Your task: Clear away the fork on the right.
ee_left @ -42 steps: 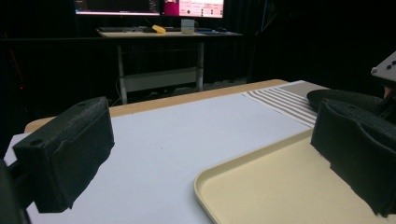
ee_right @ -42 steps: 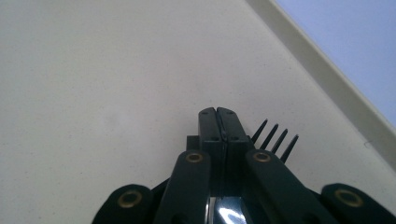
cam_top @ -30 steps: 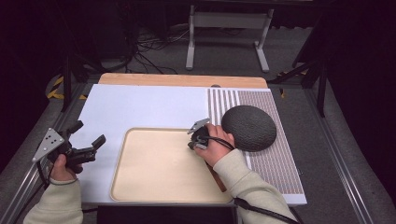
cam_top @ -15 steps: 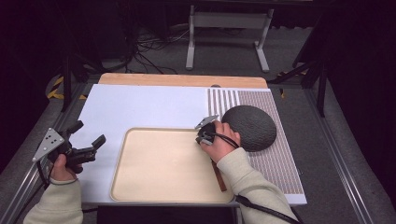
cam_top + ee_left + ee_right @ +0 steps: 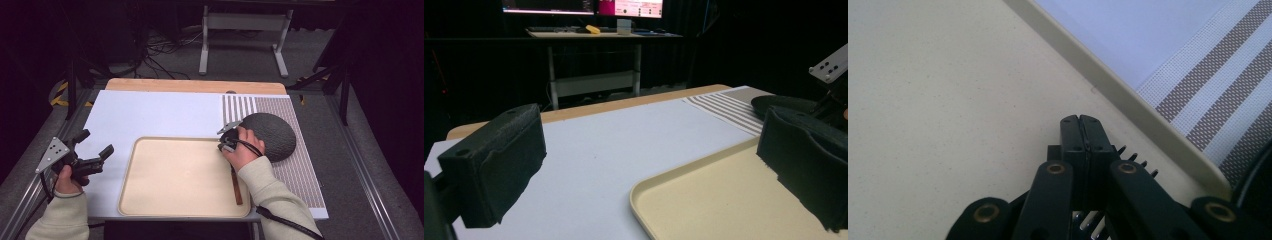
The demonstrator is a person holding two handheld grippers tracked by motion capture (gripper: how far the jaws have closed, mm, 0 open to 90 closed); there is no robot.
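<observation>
Broadly, the table (image 5: 195,86) took up the middle of the high view, its wooden far edge showing beyond a white mat (image 5: 160,117) that covered most of it. A striped mat (image 5: 300,170), brown and white, lay along the right side, touching the white one. A beige tray (image 5: 180,175) sat on the near half of the white mat, its right rim just beside the stripes.

A dark grey round dome (image 5: 272,135) rested on the striped mat, just past the tray's far right corner. Its left edge was close to the person's right hand (image 5: 245,152).

The right hand-held gripper (image 5: 227,140) hung over that far right corner of the tray, just beside the dome. In the right gripper view its jaws were pressed together at the tips with nothing between them, pointing down at the tray floor near the rim. Whether it touched the dome could not be told.

The left hand-held gripper (image 5: 95,143) was held at the left edge of the white mat, well apart from the tray's things. Its jaws stood wide apart and empty, and the left gripper view looked between them across the mat.

A brown stick-like thing (image 5: 236,186) lay along the tray's right side, partly under the right forearm. A few thin prongs (image 5: 1135,159) showed just below the right jaws; what they belonged to could not be told.
</observation>
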